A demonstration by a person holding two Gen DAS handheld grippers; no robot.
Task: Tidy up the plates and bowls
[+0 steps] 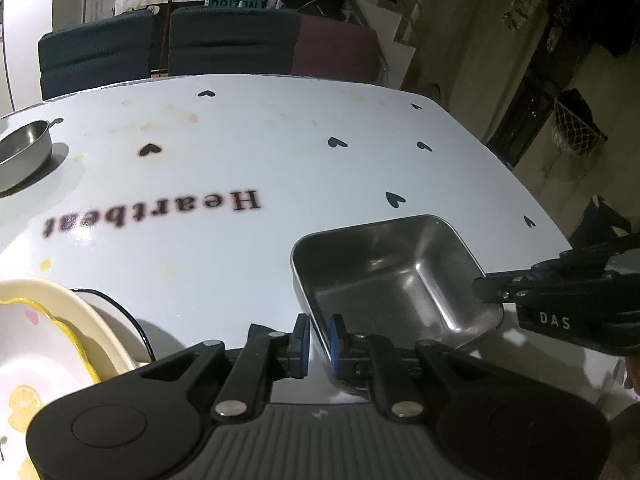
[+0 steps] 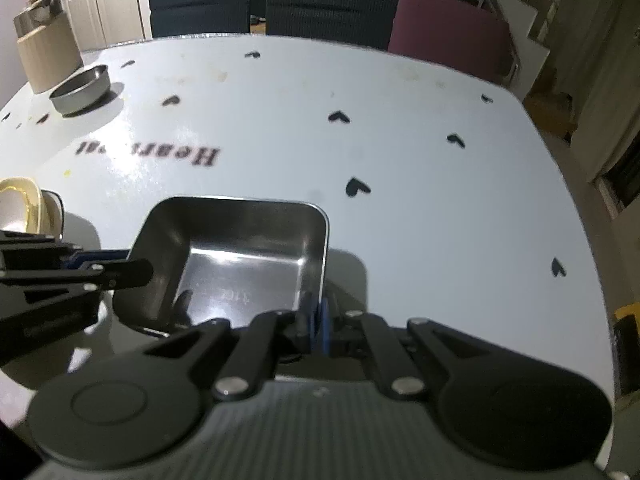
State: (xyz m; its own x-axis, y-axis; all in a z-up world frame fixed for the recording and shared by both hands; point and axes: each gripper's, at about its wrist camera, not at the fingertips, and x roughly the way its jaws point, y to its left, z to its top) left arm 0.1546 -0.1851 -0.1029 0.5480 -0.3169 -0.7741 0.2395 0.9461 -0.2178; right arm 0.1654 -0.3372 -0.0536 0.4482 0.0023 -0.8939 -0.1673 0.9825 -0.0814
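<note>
Steel fills both views: a square metal tray (image 1: 396, 280) sits near the front edge of the white table (image 1: 260, 152), pinched from two sides. The left gripper (image 1: 318, 340) has its blue pads clamped on the tray's near-left rim, and the right gripper (image 2: 316, 324) is clamped on the wall at the near-right corner; the tray looks slightly tilted, so it may be partly lifted.

Carrying it well probably means raising both hands together and keeping the rim level, since thin steel walls could slip out of the narrow pads if one side leads.

Left of the tray a stack of cream ceramic dishes (image 1: 60, 344) with a yellow-edged plate on top lies just beside the path. A round steel bowl (image 2: 82, 88) stands well apart at the far left. Chairs (image 2: 320, 4) line the far edge, and nothing stands on the middle of the table.
</note>
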